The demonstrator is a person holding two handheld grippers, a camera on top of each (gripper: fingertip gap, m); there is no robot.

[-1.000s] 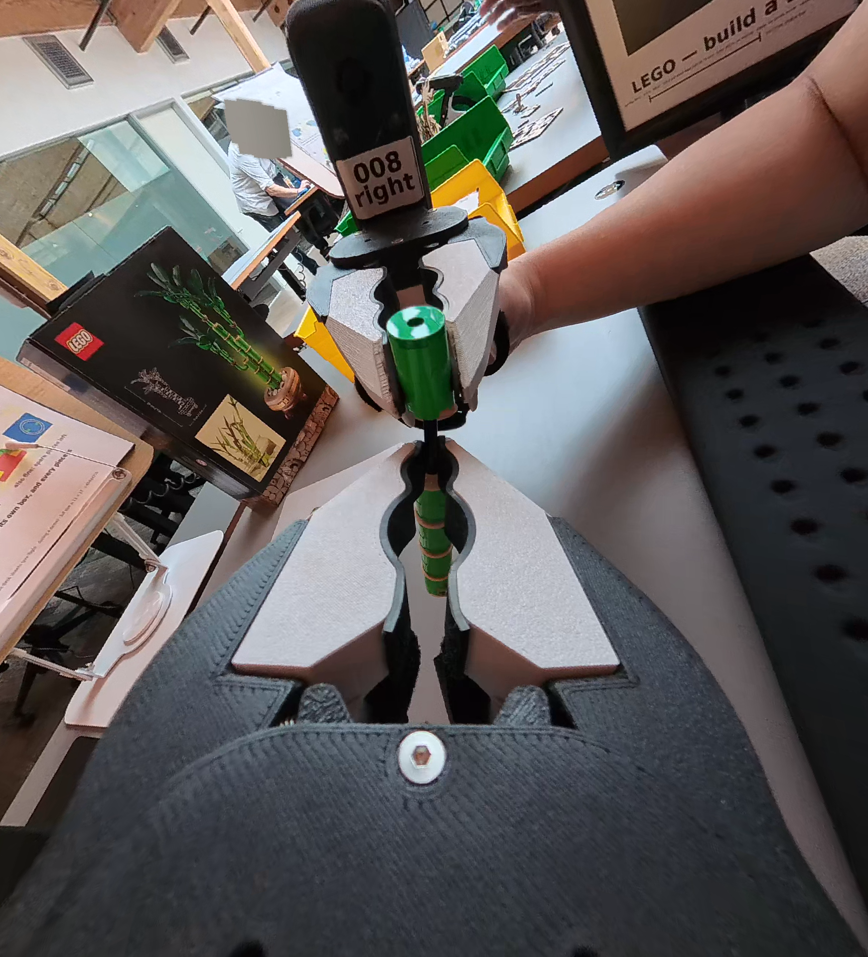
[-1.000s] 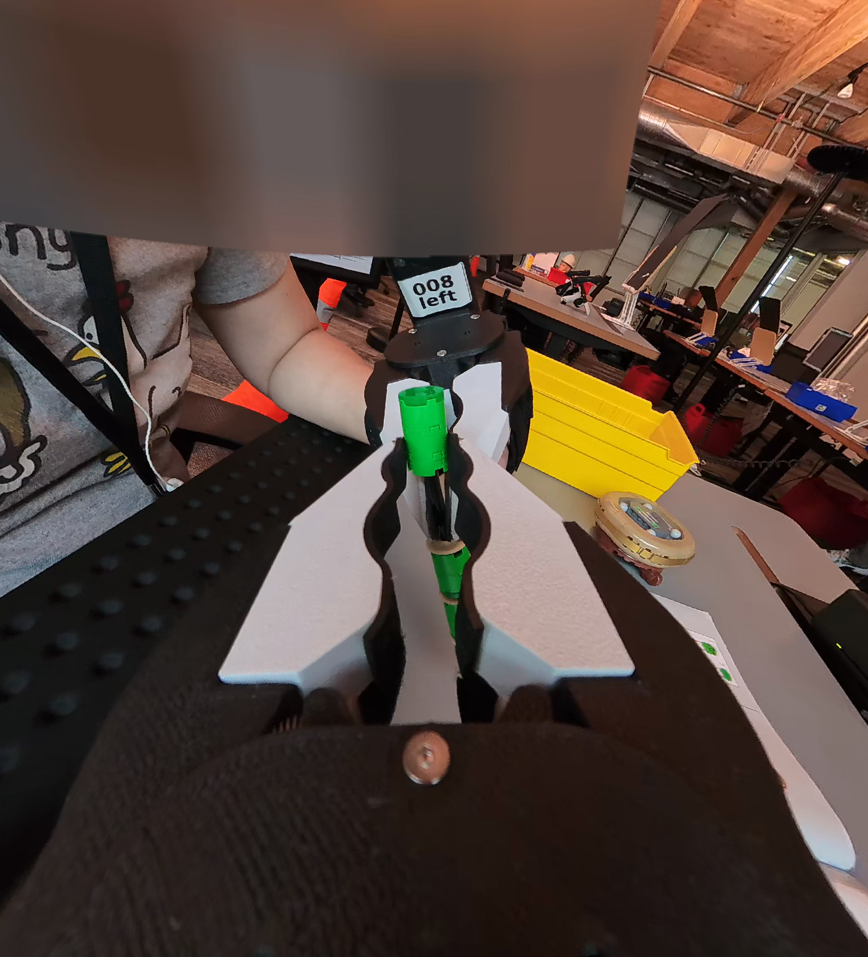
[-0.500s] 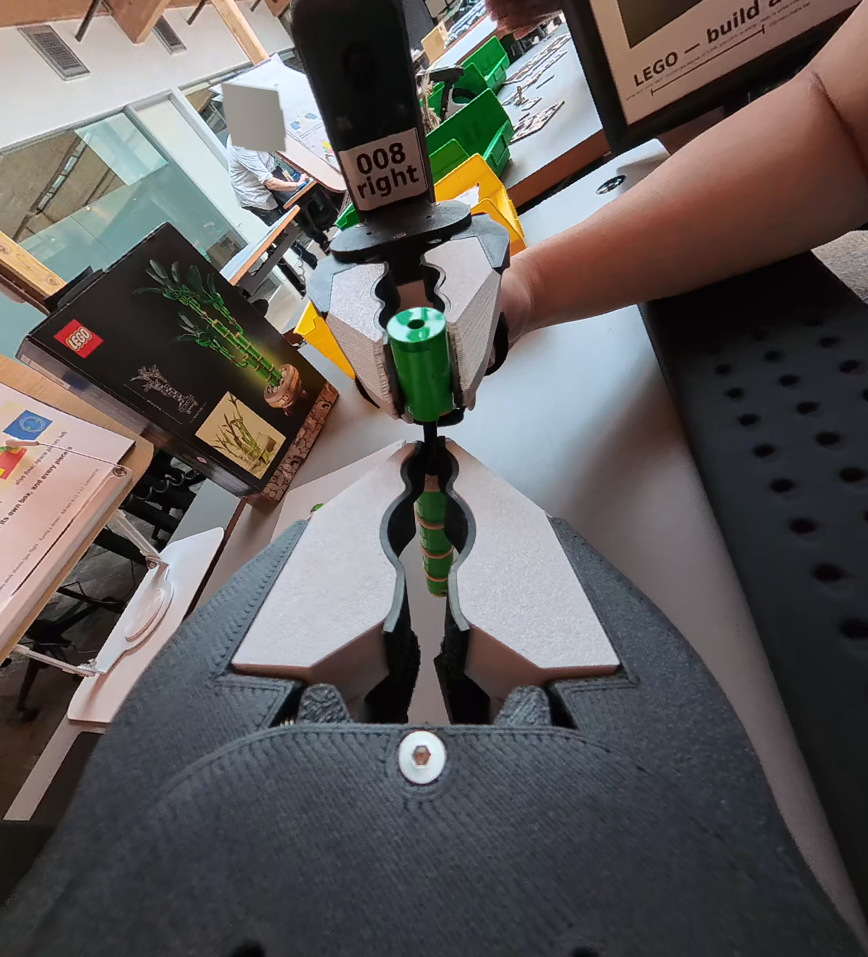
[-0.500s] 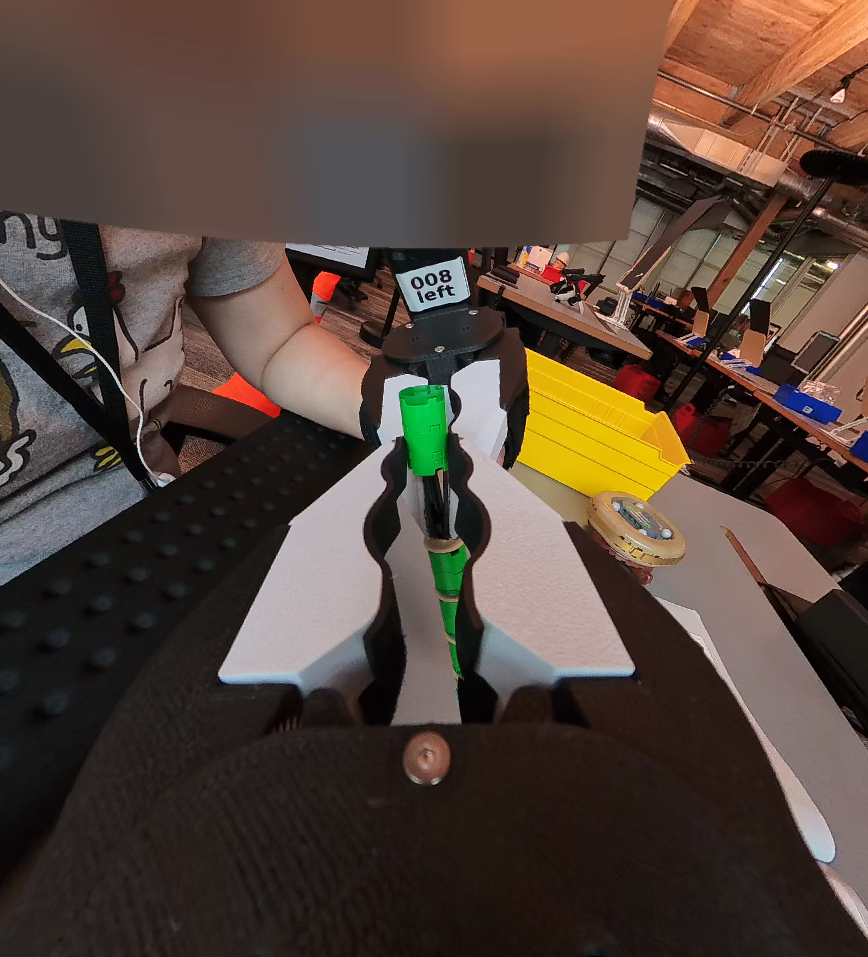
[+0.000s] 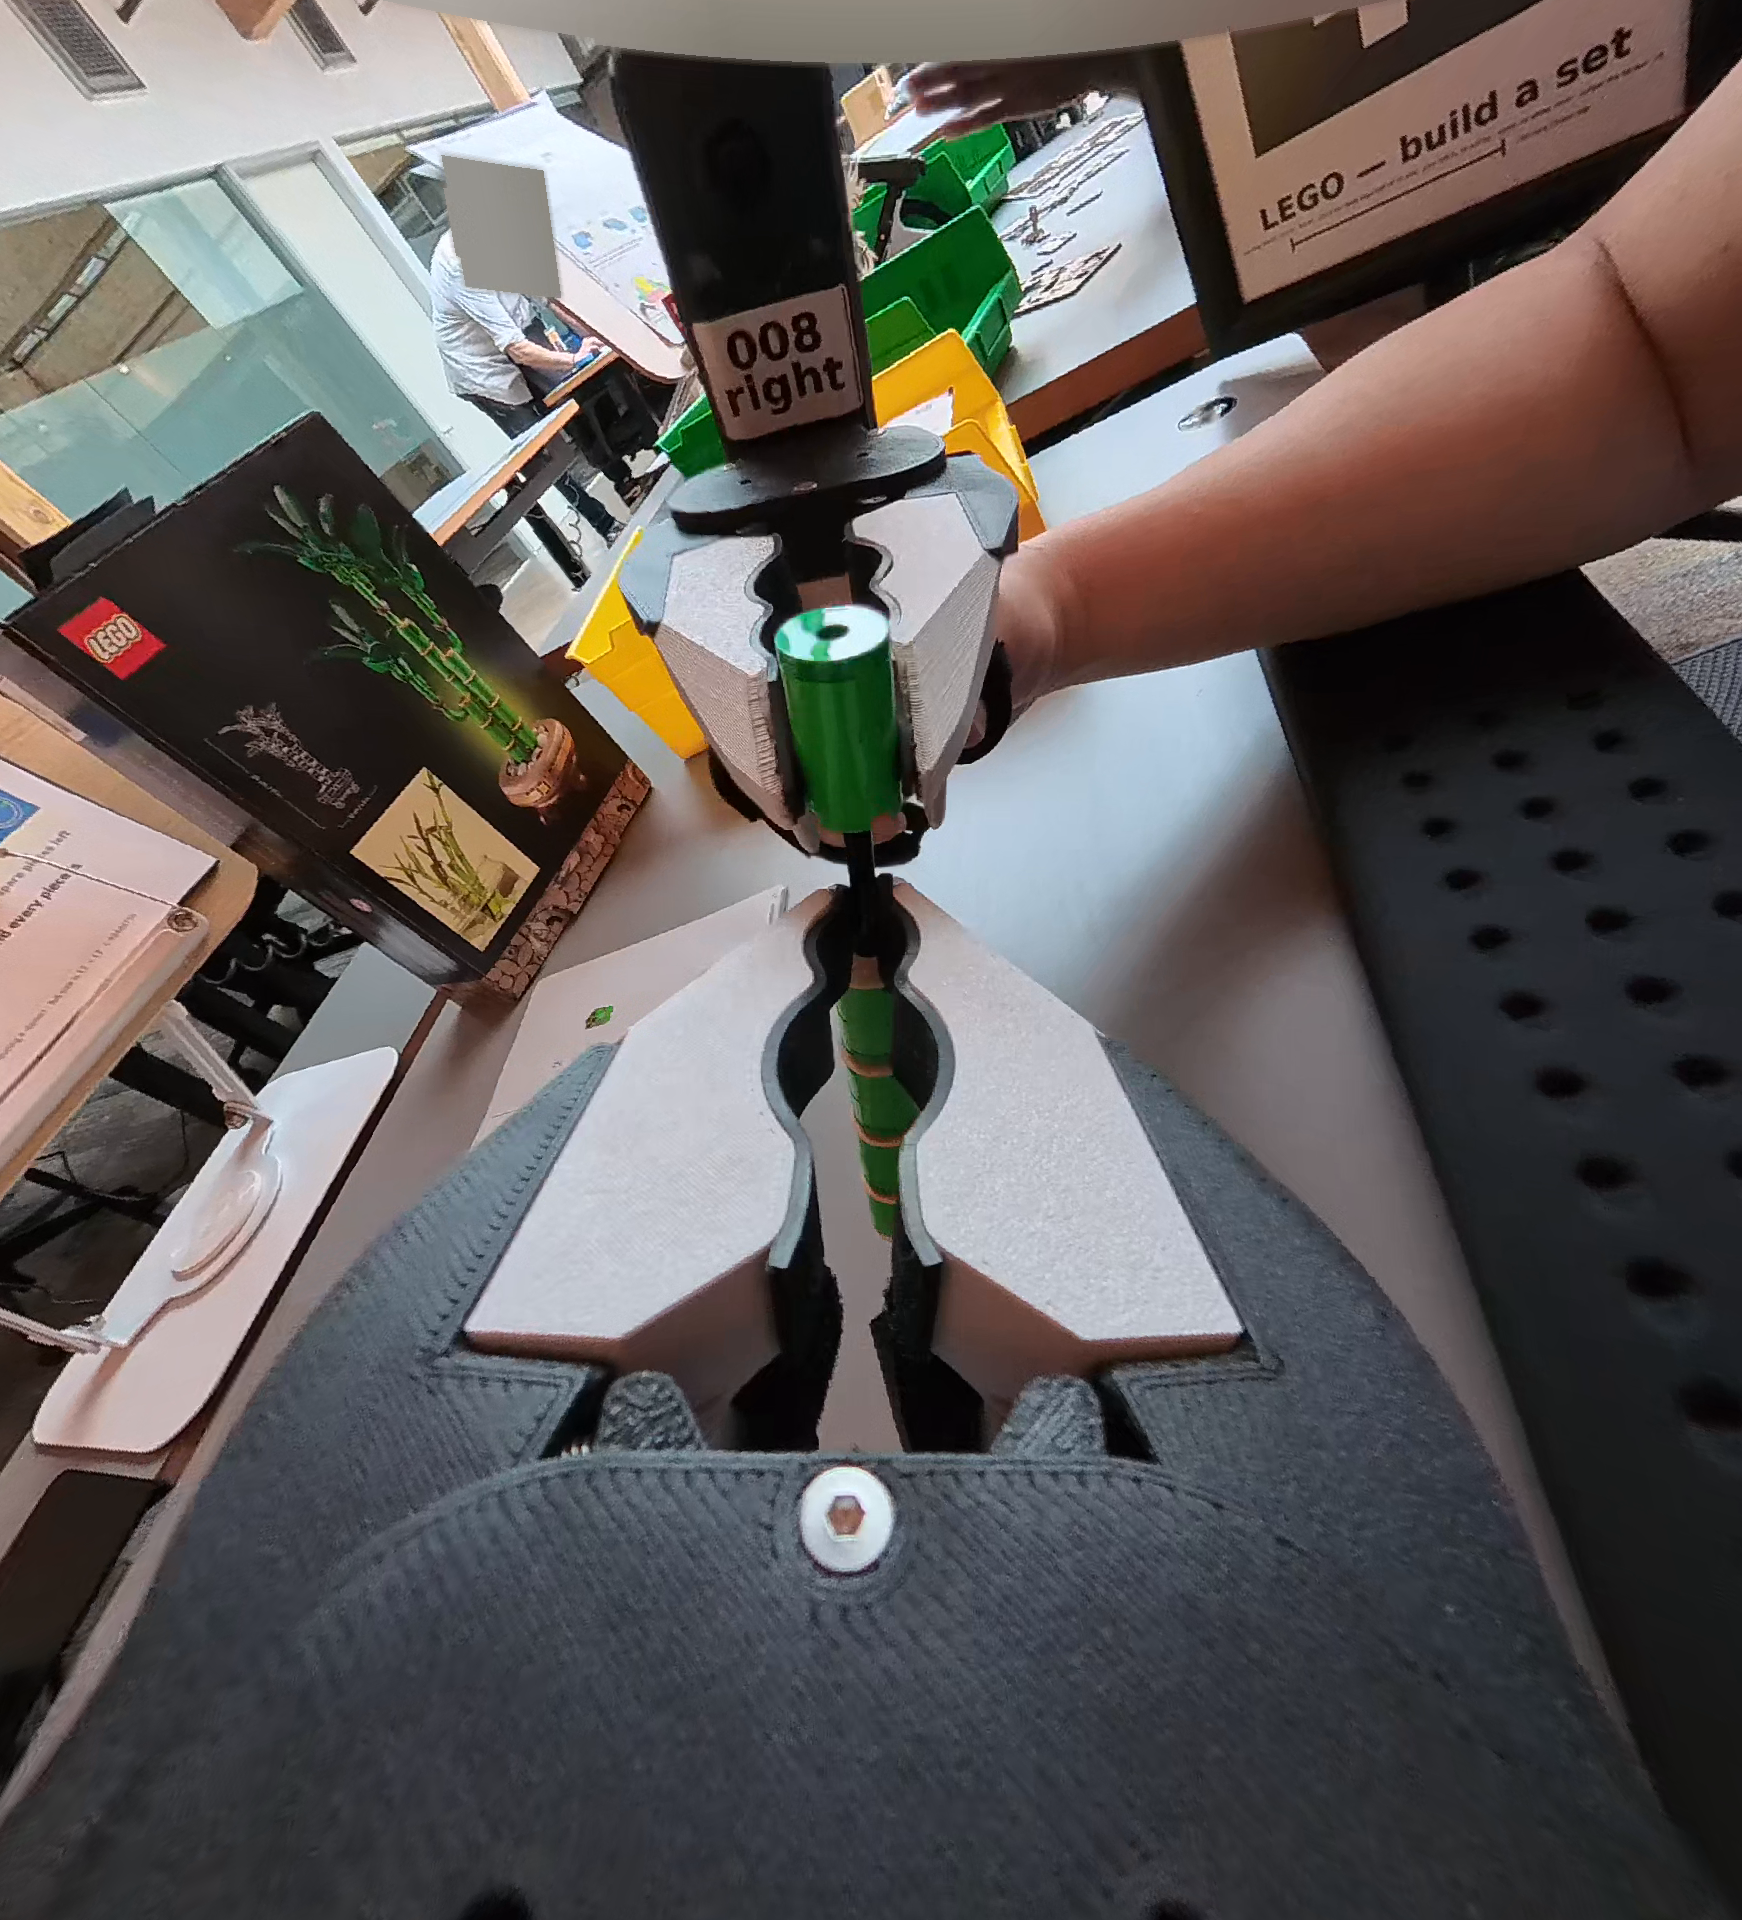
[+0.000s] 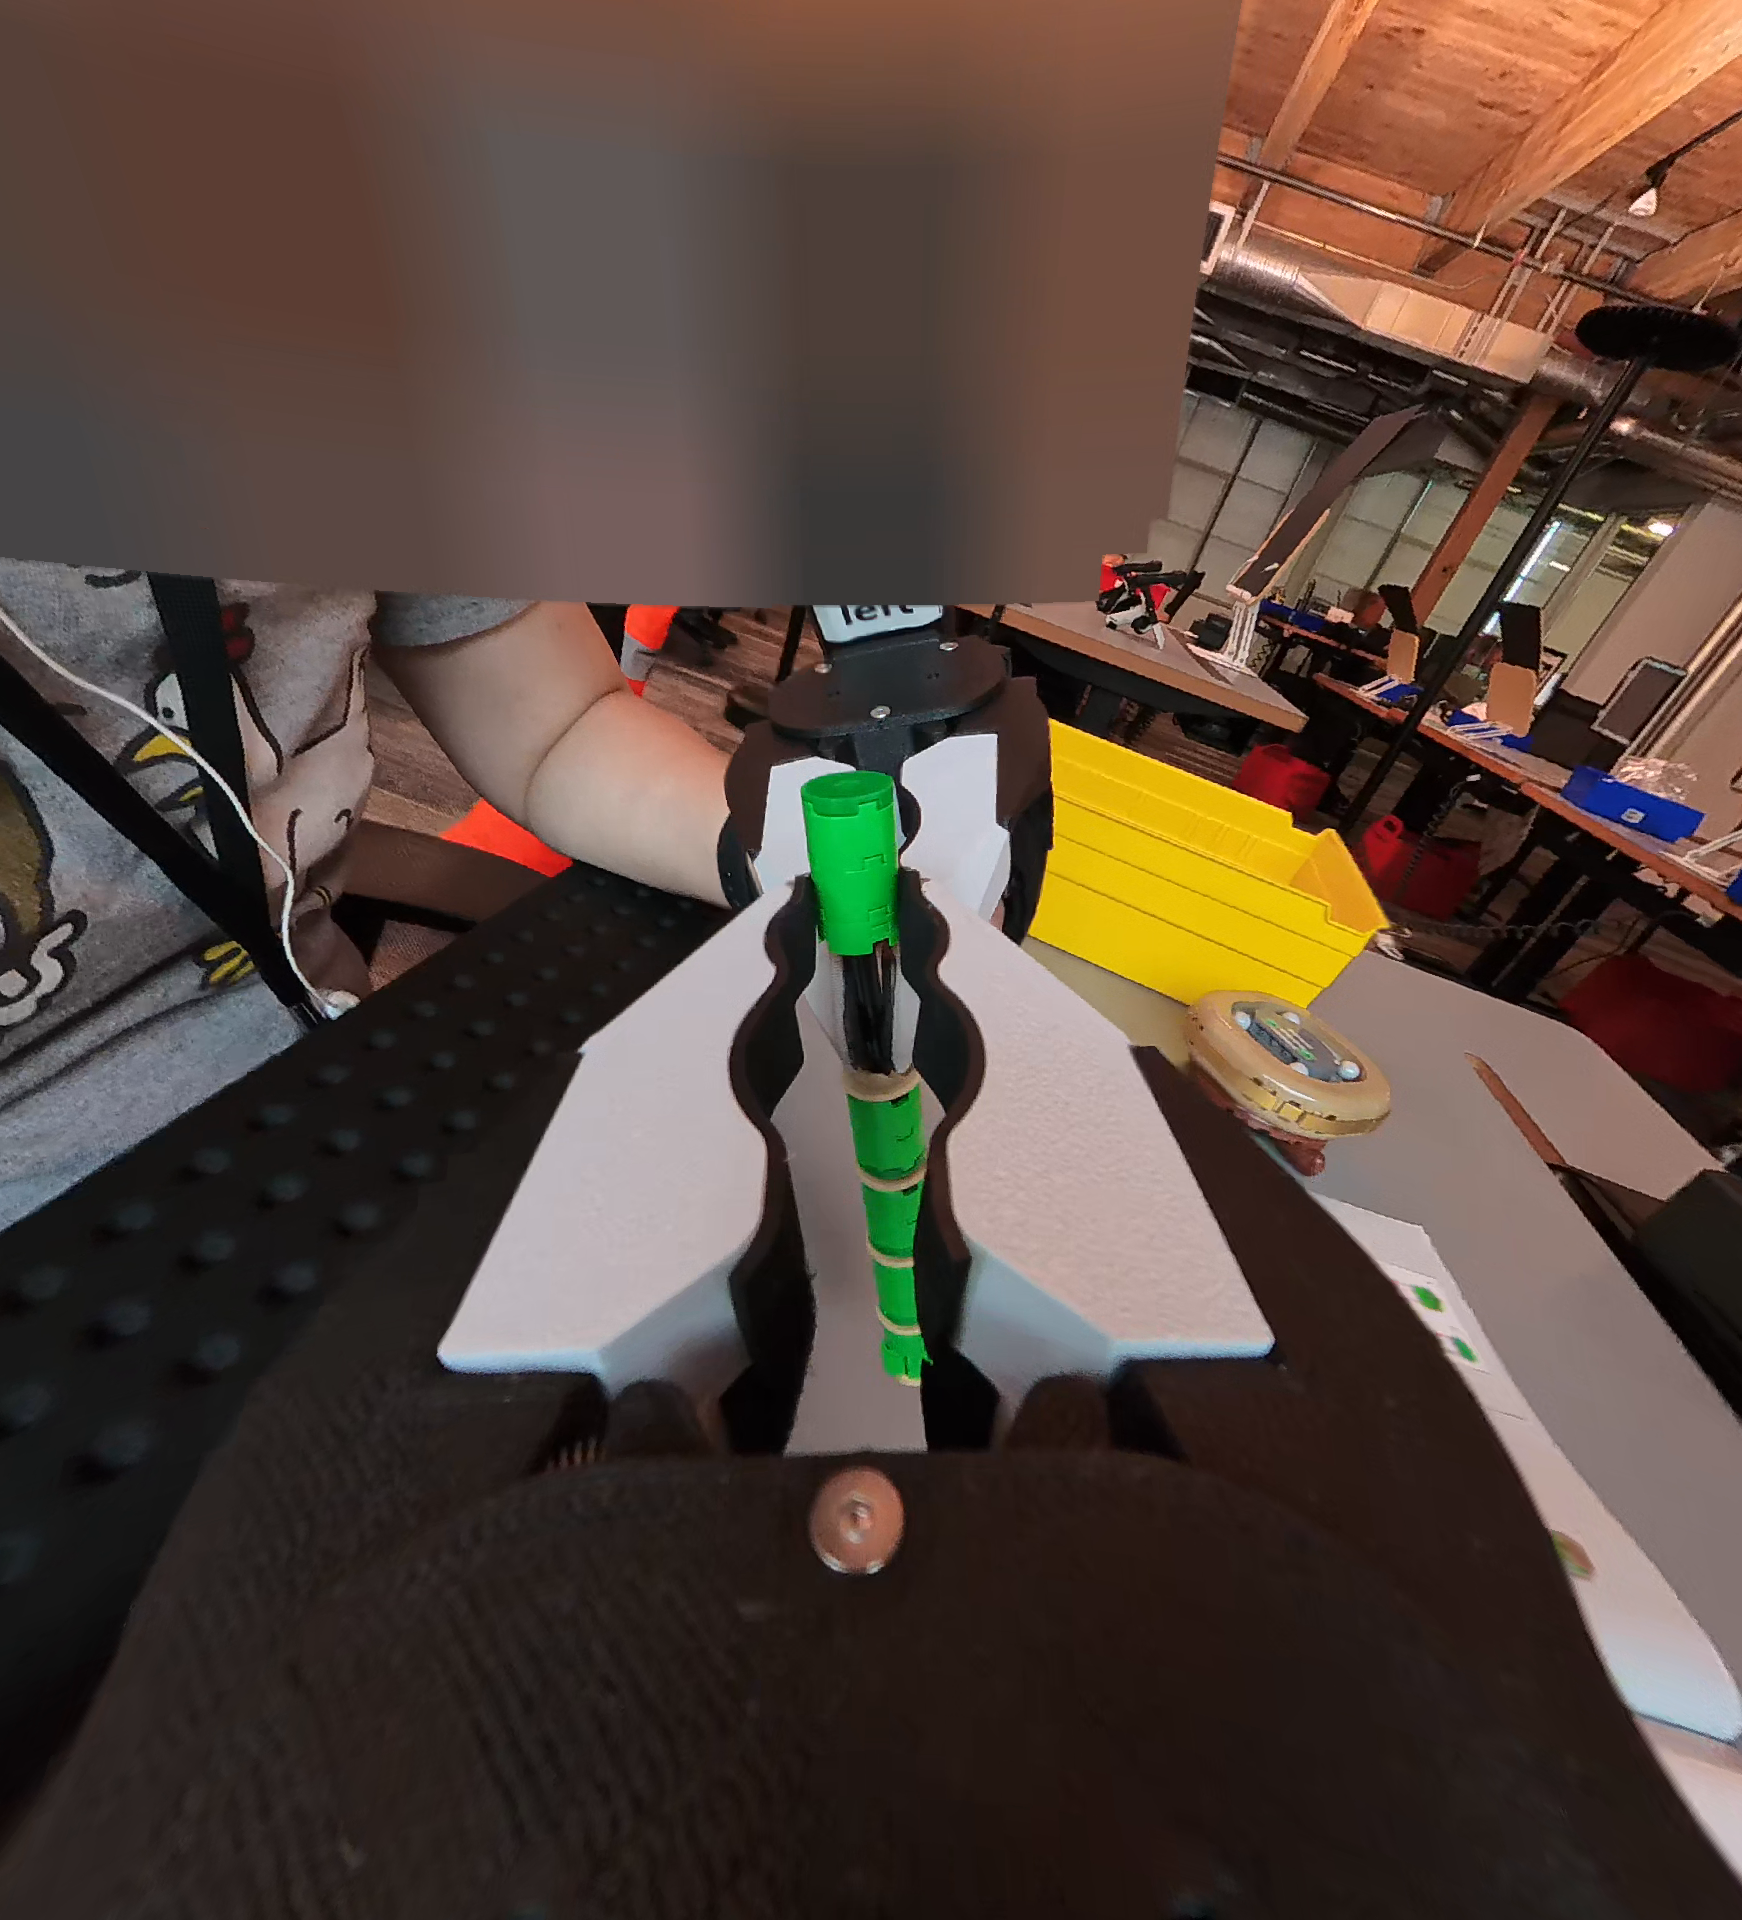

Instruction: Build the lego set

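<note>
Left gripper [image 5: 859, 914]: fingers closed to a narrow slit, pinching a thin black axle [image 5: 861, 883] at their tips. A banded stalk [image 5: 872, 1101], green segments with tan rings, runs back down the slit toward the gripper body.

Right gripper [image 6: 851, 940]: fingers likewise nearly closed around the same assembly. In the right wrist view a green cylinder [image 6: 848, 873] stands out past the fingertips, the black axle shows below it, and a second banded stalk [image 6: 888, 1236] lies along the slit. The two grippers face each other tip to tip above the table [image 5: 1106, 935], joined by the axle.

View differences: the left wrist view shows the right gripper [image 5: 851, 831] head-on, with the green cylinder [image 5: 838, 727] clamped between its fingers and a round hole in the cylinder's end. Only this view shows the set box [image 5: 327, 707], standing tilted at the table's left edge, and a black studded mat [image 5: 1594, 987] on the right. Only the right wrist view shows a round tan pot base [image 6: 1288, 1075] on the table, right of the grippers.

Containers: a yellow bin [image 6: 1189, 883] sits behind the left gripper [image 6: 888, 748]; its contents are not visible. Green bins [image 5: 940, 281] stand on a farther table; contents cannot be told.
</note>
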